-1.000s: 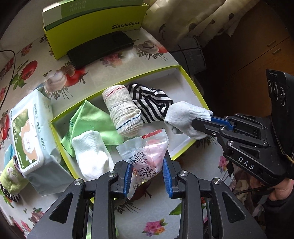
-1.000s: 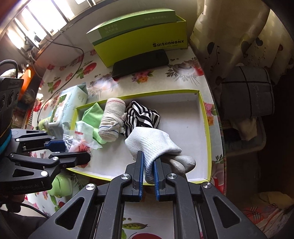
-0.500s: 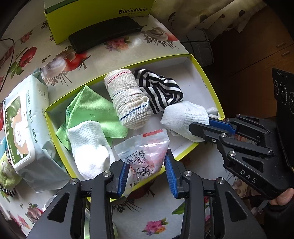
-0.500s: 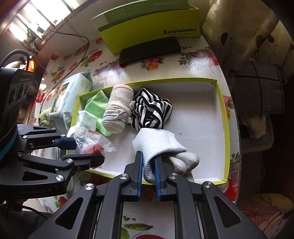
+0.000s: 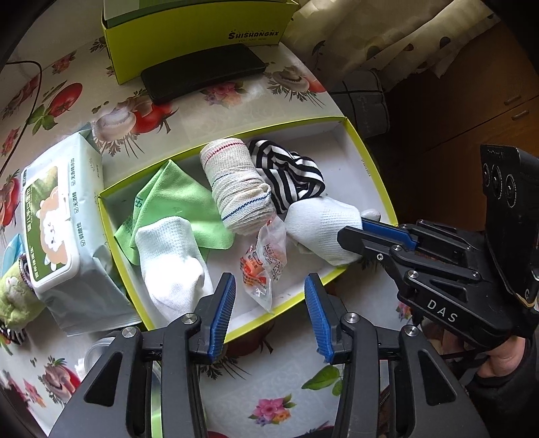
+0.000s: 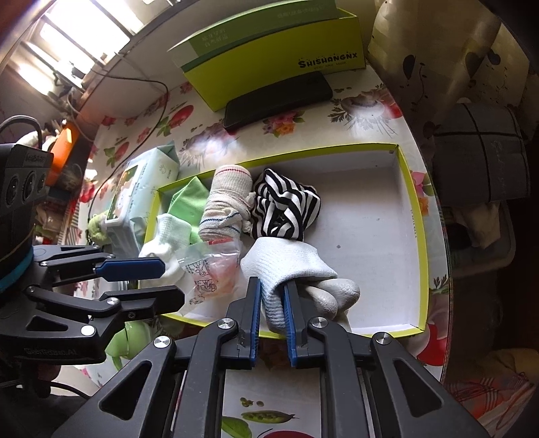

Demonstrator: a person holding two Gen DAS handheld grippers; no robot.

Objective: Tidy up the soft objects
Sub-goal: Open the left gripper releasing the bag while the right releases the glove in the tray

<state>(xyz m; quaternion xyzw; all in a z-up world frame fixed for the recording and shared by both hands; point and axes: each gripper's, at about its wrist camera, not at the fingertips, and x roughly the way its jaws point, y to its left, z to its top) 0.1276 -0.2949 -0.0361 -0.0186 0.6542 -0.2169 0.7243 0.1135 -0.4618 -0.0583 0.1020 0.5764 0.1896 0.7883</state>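
A shallow white box with a yellow-green rim (image 5: 370,158) (image 6: 409,188) holds a green cloth (image 5: 175,198), a white sock (image 5: 171,262), a rolled beige bandage (image 5: 235,188) and a striped cloth (image 5: 289,175) (image 6: 286,209). A clear plastic packet with red print (image 5: 264,262) (image 6: 209,273) lies in the box, free, just ahead of my open left gripper (image 5: 269,313). My right gripper (image 6: 273,303) is shut on a white knit glove (image 6: 286,266) (image 5: 320,225) at the box's near edge.
A pack of wet wipes (image 5: 57,229) lies left of the box, with a green plush toy (image 5: 13,296) beside it. A black phone (image 5: 202,70) and a yellow-green carton (image 5: 195,30) lie behind. The table edge and a dark stool (image 6: 478,151) are to the right.
My left gripper has opened and let go of the plastic packet, which now lies in the box. My right gripper has carried the glove a little further over the box.
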